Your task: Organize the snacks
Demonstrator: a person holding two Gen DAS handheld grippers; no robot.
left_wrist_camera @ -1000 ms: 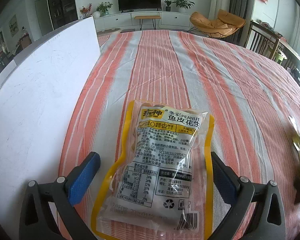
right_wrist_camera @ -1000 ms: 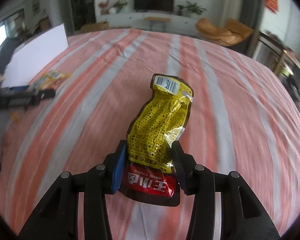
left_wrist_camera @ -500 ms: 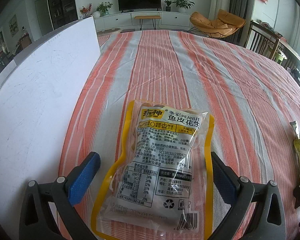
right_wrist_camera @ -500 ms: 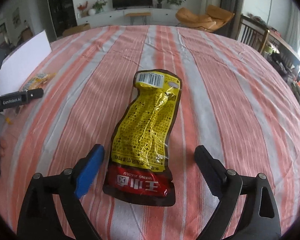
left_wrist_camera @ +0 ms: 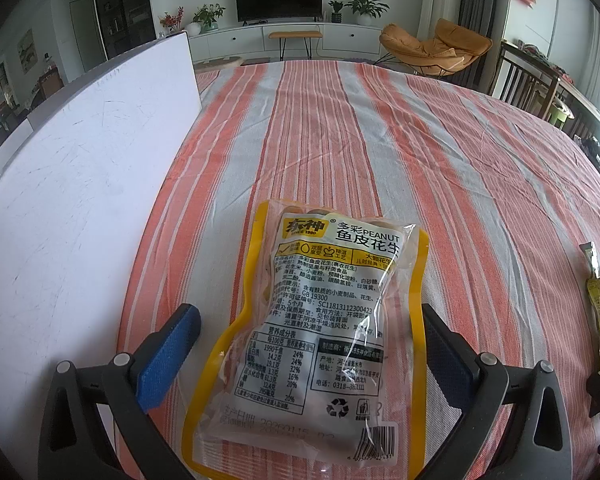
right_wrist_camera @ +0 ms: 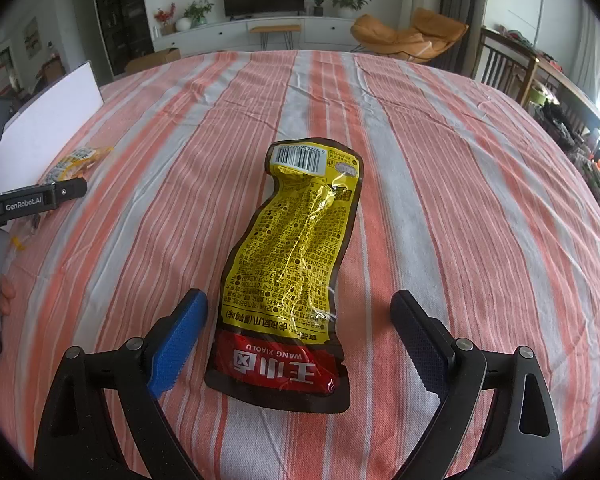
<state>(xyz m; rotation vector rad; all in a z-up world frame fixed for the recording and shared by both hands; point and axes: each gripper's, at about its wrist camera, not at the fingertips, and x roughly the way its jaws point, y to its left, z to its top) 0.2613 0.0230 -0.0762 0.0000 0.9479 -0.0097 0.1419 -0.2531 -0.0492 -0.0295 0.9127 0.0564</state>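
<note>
the peanut packet (left_wrist_camera: 320, 328) lies on the striped tablecloth (left_wrist_camera: 380, 140), the white board (left_wrist_camera: 80, 200) to its left. the wang xiaolu pouch (right_wrist_camera: 296, 264) lies well to its right, barcode end away.

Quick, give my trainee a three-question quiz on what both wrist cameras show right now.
1. True or false: the right gripper is clamped on the yellow-and-red pouch.
2. What lies between the left gripper's jaws? A) peanut packet B) white board C) nothing
3. Which side of the peanut packet is the white board on in the left wrist view?

Key: 1 false, jaws wide, pouch lying free; 2 A; 3 left.
</note>
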